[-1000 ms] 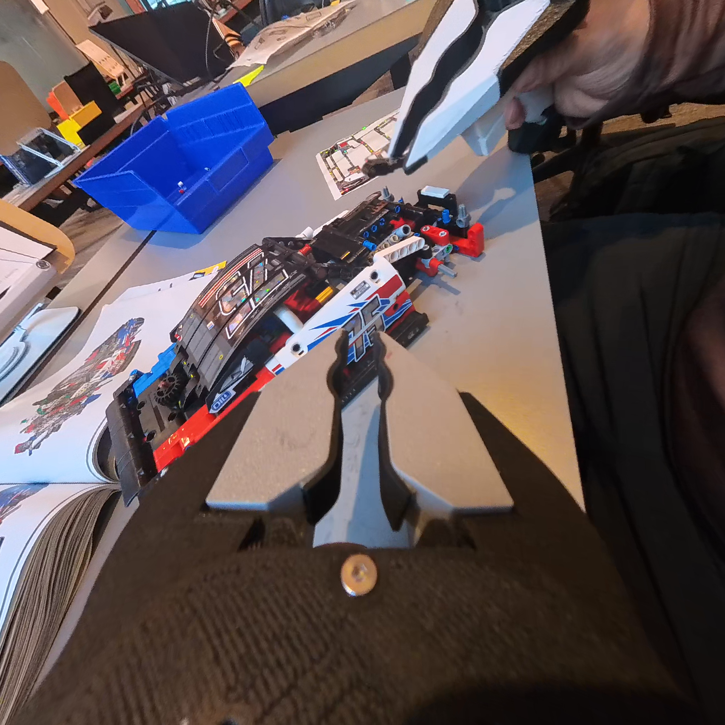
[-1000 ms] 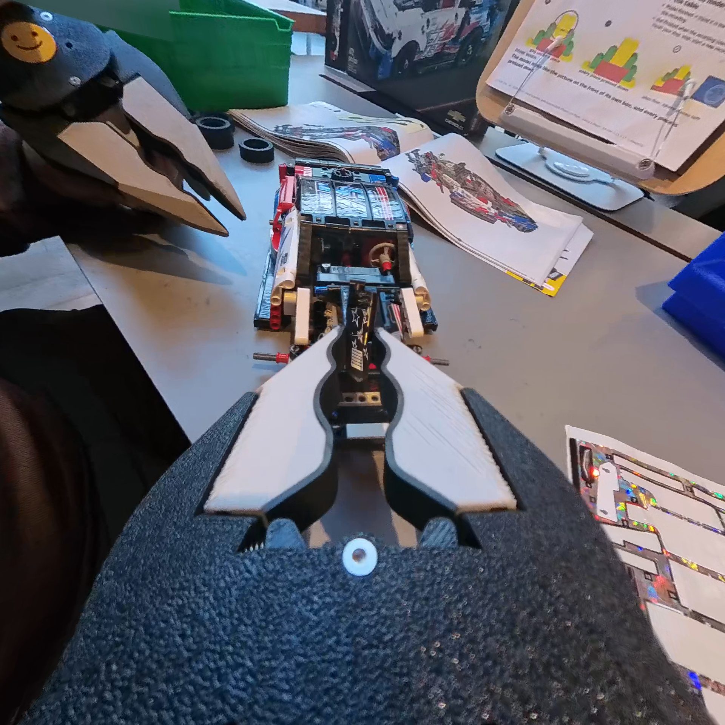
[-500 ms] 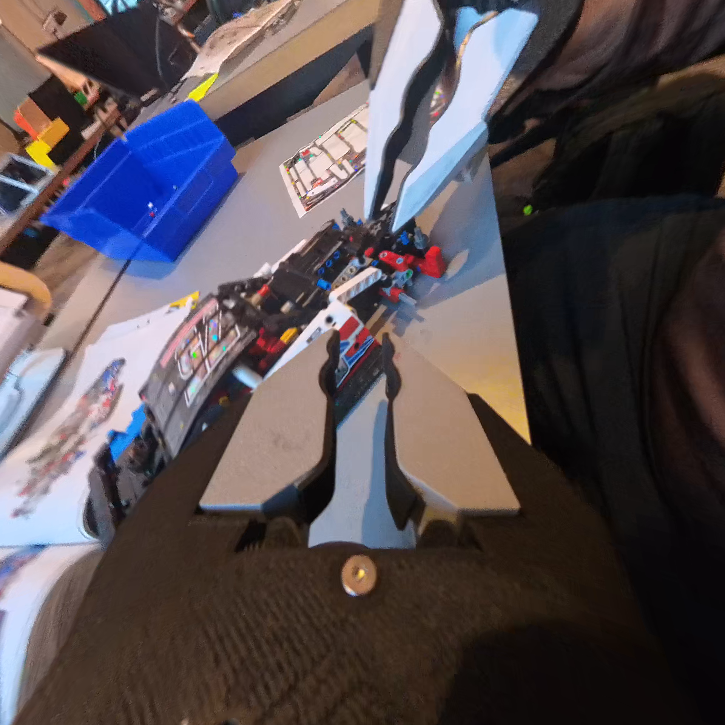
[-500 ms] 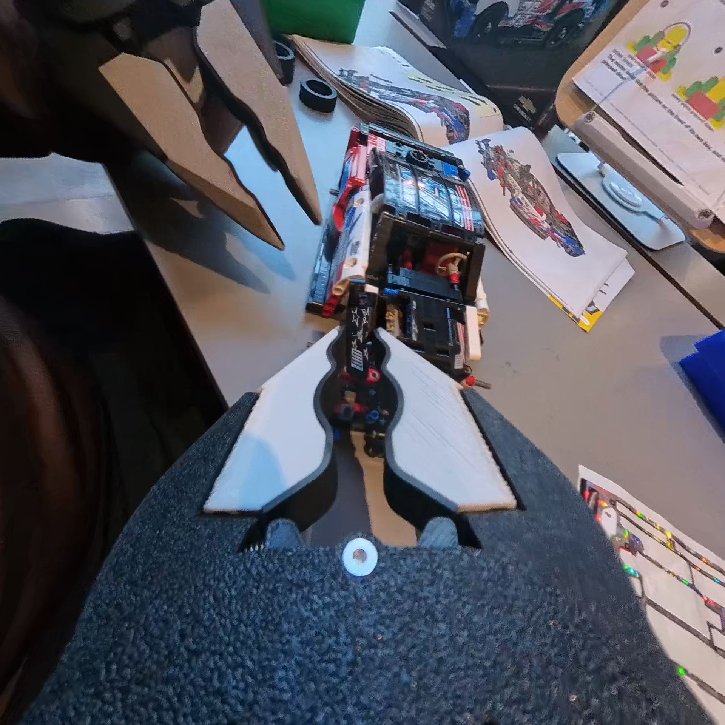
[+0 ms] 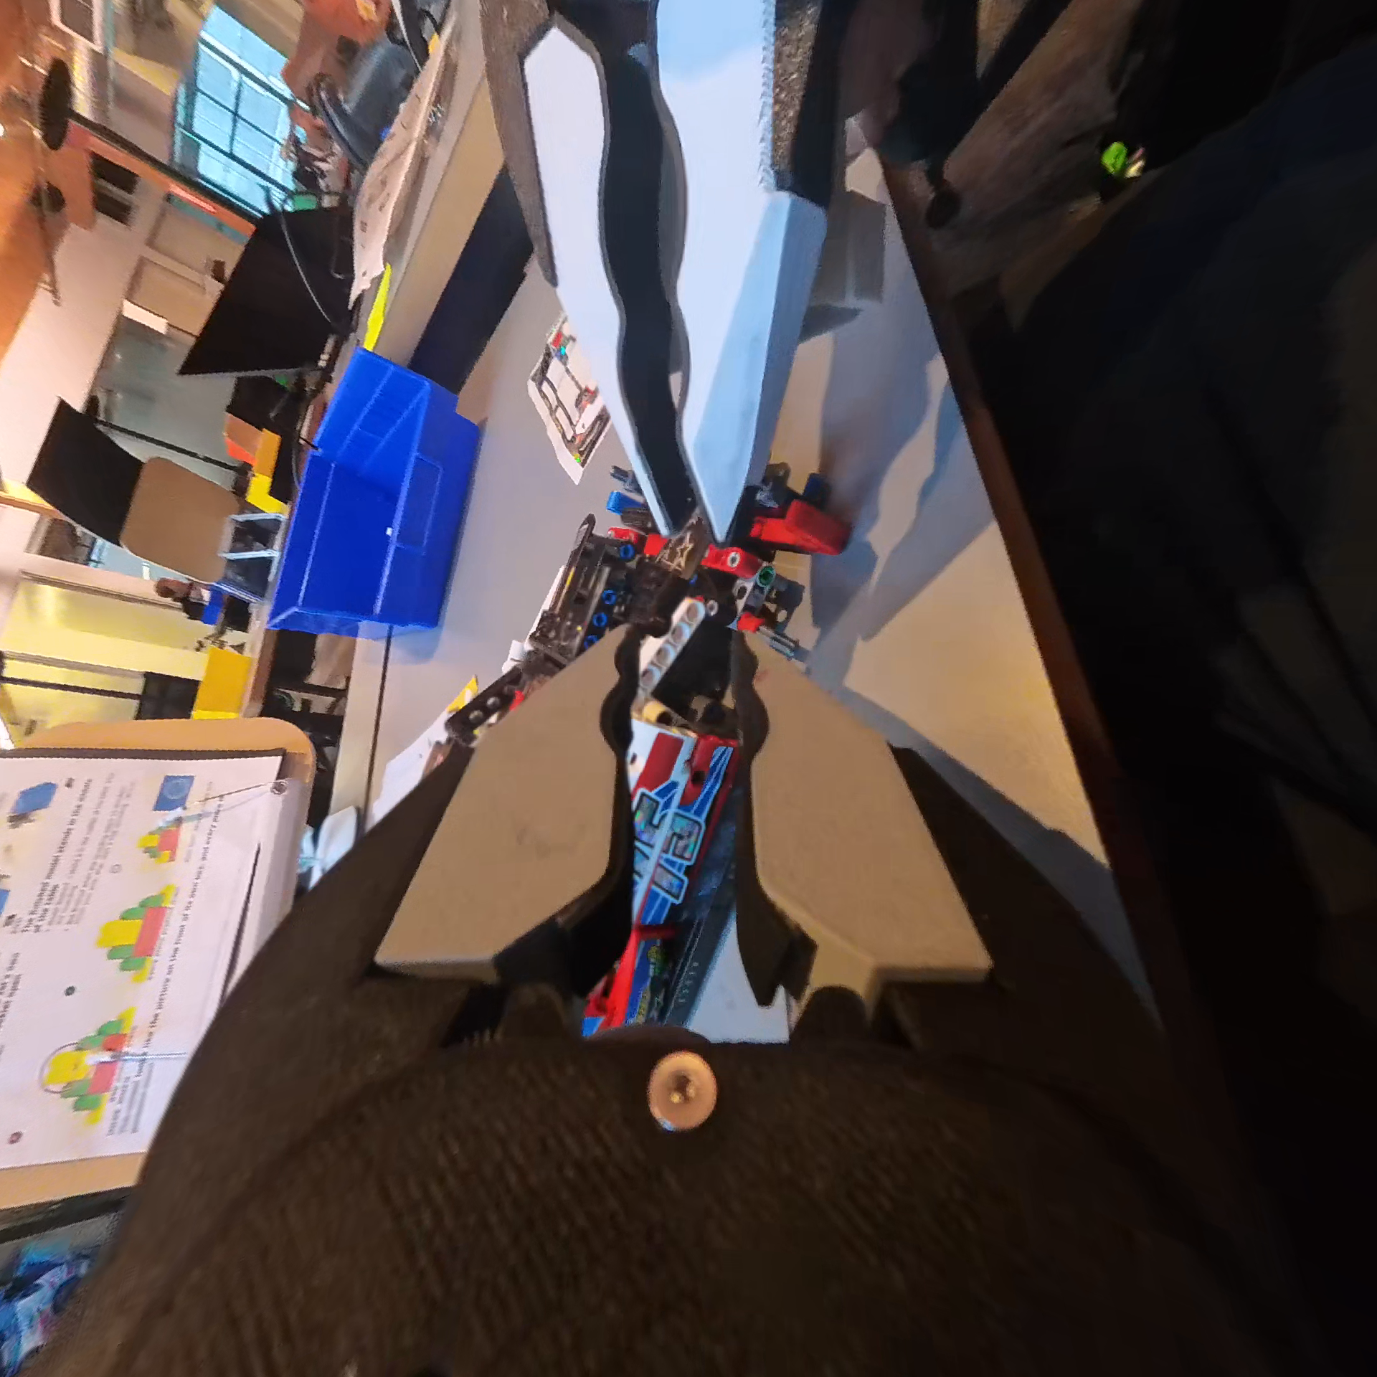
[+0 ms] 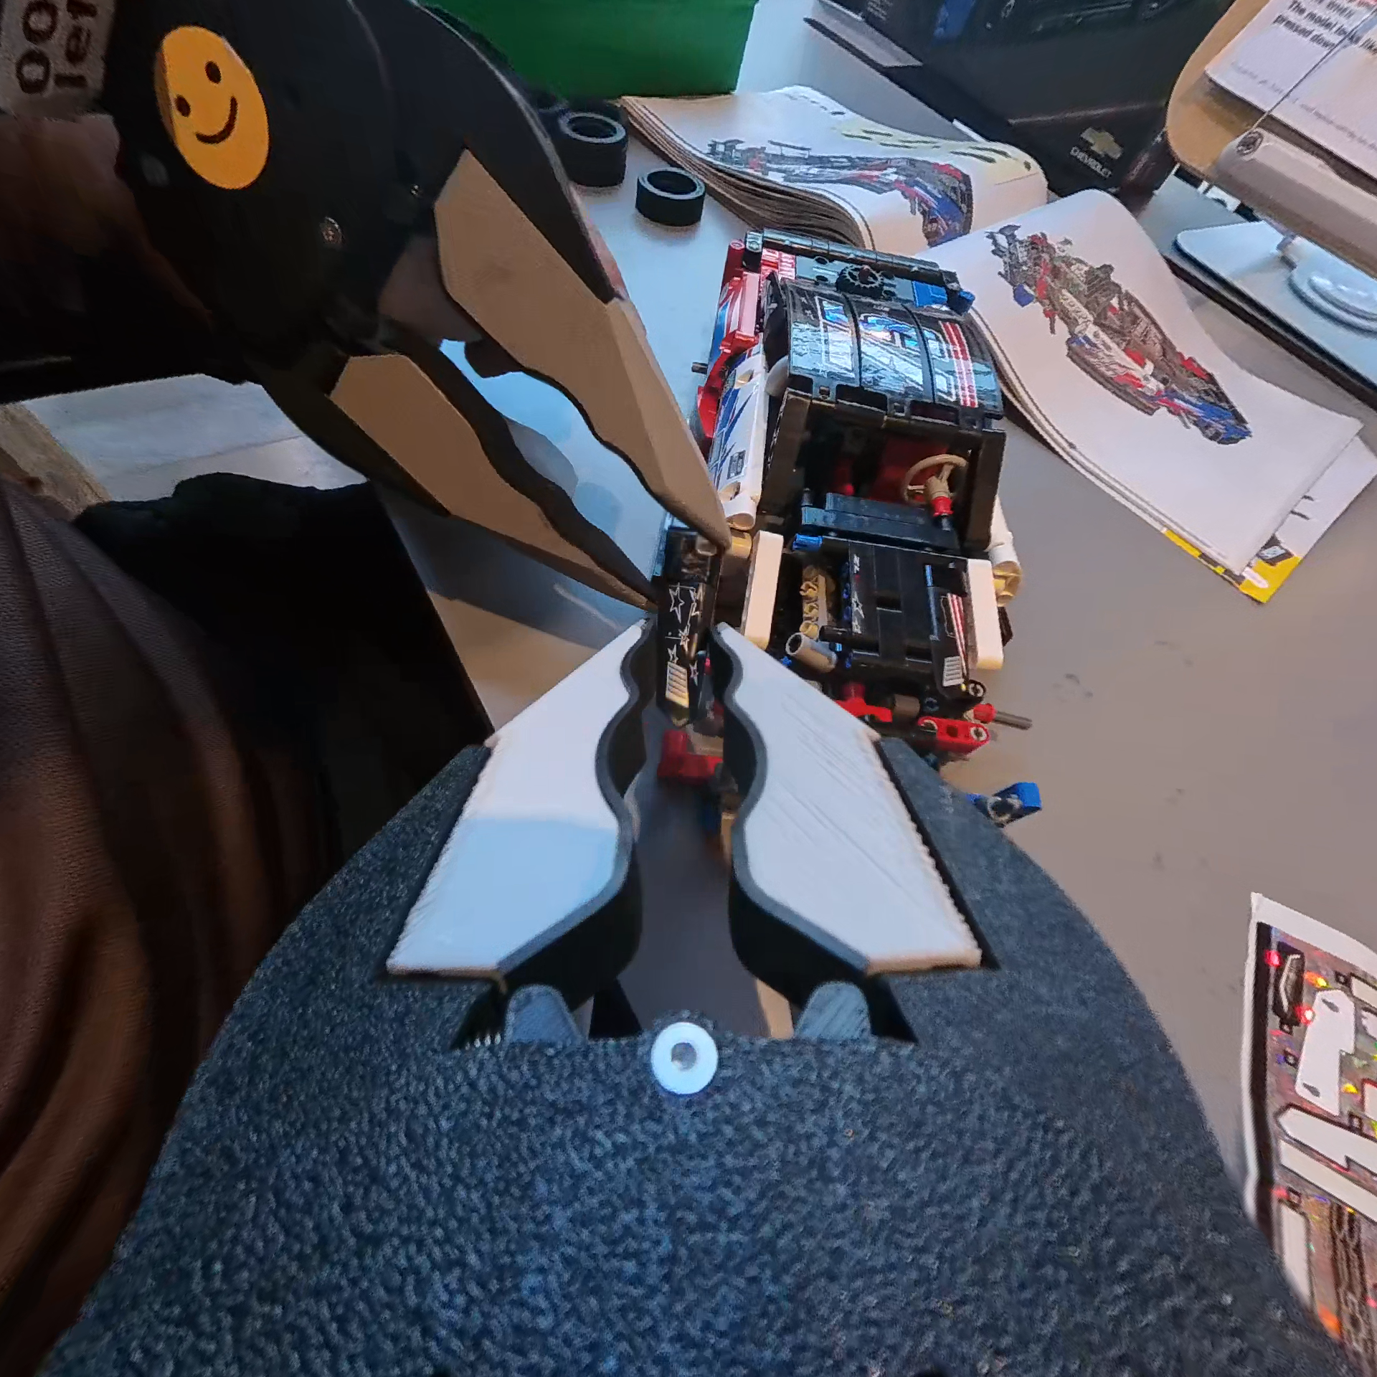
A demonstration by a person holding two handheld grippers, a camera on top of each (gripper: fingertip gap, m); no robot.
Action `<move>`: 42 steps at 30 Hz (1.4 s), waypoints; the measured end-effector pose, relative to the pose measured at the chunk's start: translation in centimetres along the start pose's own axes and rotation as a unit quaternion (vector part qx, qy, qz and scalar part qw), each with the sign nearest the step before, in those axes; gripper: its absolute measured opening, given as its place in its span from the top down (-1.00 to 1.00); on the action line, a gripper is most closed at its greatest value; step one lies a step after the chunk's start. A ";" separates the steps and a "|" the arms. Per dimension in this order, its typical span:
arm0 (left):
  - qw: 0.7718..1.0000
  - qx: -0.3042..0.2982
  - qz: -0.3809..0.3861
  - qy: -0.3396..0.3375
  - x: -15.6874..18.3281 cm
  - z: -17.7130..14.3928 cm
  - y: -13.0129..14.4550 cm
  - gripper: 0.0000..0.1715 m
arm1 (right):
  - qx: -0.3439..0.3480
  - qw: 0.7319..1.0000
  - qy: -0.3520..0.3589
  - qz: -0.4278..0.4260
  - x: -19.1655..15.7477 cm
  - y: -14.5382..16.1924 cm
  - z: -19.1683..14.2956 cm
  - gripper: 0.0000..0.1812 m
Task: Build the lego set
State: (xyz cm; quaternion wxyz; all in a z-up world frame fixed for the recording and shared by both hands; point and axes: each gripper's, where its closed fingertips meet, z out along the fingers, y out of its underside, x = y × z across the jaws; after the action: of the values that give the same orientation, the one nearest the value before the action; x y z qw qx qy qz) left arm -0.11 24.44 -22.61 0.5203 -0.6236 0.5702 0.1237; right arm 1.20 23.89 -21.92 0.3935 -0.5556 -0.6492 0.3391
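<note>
A partly built Lego race car (image 6: 879, 447) lies on the grey table, its open front end towards my right gripper. My right gripper (image 6: 682, 633), with white fingers, is shut on a narrow black panel with white stars (image 6: 682, 648), held upright at the car's front left corner. In the left wrist view it comes down from above (image 5: 693, 521) with the star panel (image 5: 682, 555) at its tips. My left gripper (image 5: 679, 641), with tan fingers, is slightly open over the car's red, white and blue side (image 5: 670, 820). In the right wrist view its tips (image 6: 682, 566) straddle the panel's far end.
An open instruction booklet (image 6: 1118, 350) lies beyond the car, with black tyres (image 6: 670, 195) and a green bin (image 6: 596, 45) behind. A sticker sheet (image 6: 1319, 1080) lies at the right. A blue bin (image 5: 372, 507) stands farther off. The table edge and a person's lap are close at one side.
My right gripper has carried the star panel to the car's front left corner. My left gripper has moved along the car's side until its tips meet the panel, and its jaws have widened a little.
</note>
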 end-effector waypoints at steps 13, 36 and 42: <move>0.999 0.018 0.022 -0.021 -0.1 -0.1 -0.3 0.74 | -0.023 0.999 -0.014 0.021 -0.2 0.7 0.9 0.86; 0.992 -0.011 0.071 -0.099 -1.9 1.1 0.8 0.93 | 0.014 0.997 0.080 -0.013 2.6 0.0 -0.8 0.72; 0.993 0.001 0.078 -0.093 -1.6 1.2 0.5 0.93 | -0.007 0.990 0.100 -0.096 1.2 -0.5 0.1 0.78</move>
State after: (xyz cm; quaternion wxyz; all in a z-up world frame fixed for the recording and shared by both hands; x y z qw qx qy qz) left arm -0.48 26.40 -22.21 0.5606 -0.5624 0.5663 0.2207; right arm 0.76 25.04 -21.39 0.4834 -0.5240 -0.6596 0.2382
